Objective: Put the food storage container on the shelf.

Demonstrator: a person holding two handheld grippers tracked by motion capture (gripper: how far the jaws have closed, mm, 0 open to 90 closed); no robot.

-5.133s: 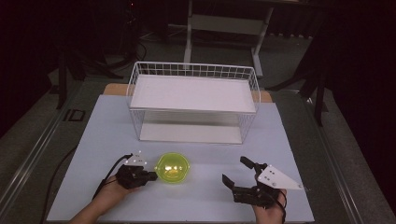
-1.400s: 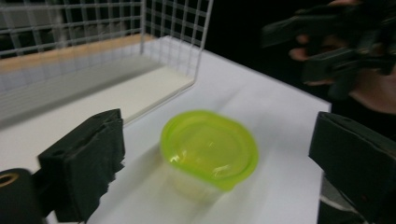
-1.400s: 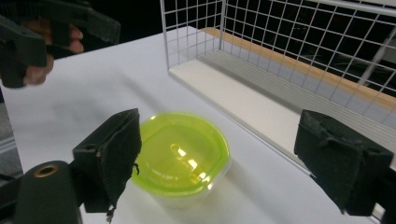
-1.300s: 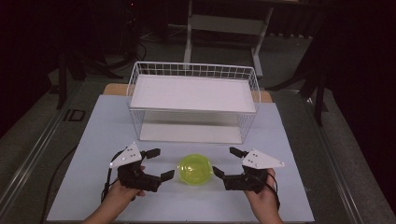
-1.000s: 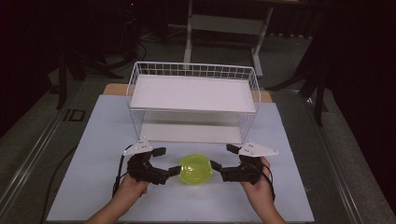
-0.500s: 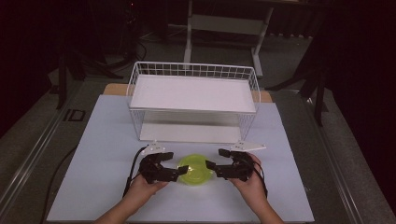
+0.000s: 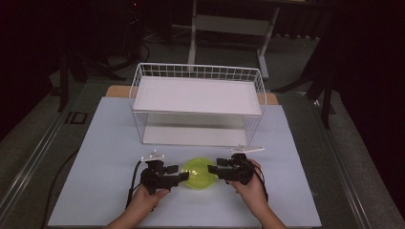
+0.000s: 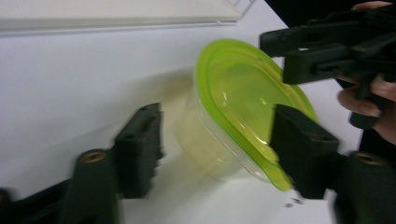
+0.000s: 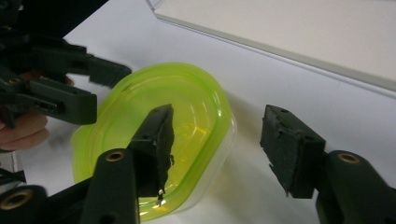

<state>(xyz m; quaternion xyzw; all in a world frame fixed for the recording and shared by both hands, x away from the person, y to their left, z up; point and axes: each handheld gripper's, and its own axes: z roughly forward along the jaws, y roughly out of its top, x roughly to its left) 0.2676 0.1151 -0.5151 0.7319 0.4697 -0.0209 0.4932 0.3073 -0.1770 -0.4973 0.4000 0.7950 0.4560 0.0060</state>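
Note:
A clear tub with a lime-green lid [image 7: 200, 172] sits on the white table top, near the front. My left gripper [image 7: 180, 177] comes at it from the left. In the left gripper view the tub [image 8: 233, 107] lies between the jaws of this gripper [image 8: 217, 126]: one jaw is over the lid's rim, the other stands apart from the wall. My right gripper [image 7: 214, 169] comes from the right, and in the right gripper view this gripper [image 9: 219, 126] has one jaw above the lid [image 9: 187, 107] and one outside the tub. Both pairs of jaws have just been closing and stand open around the rim.
A white wire basket [image 7: 198, 71] with a white board across it stands behind the tub, at the middle of the table. A pale mat [image 7: 105, 143] covers the table; its front edge is close to the person's hands. Dark floor and stands surround the table.
Both grippers moved inward and down to the tub's two sides, and their jaws narrowed around its rim. The tub stayed in place over the last second.

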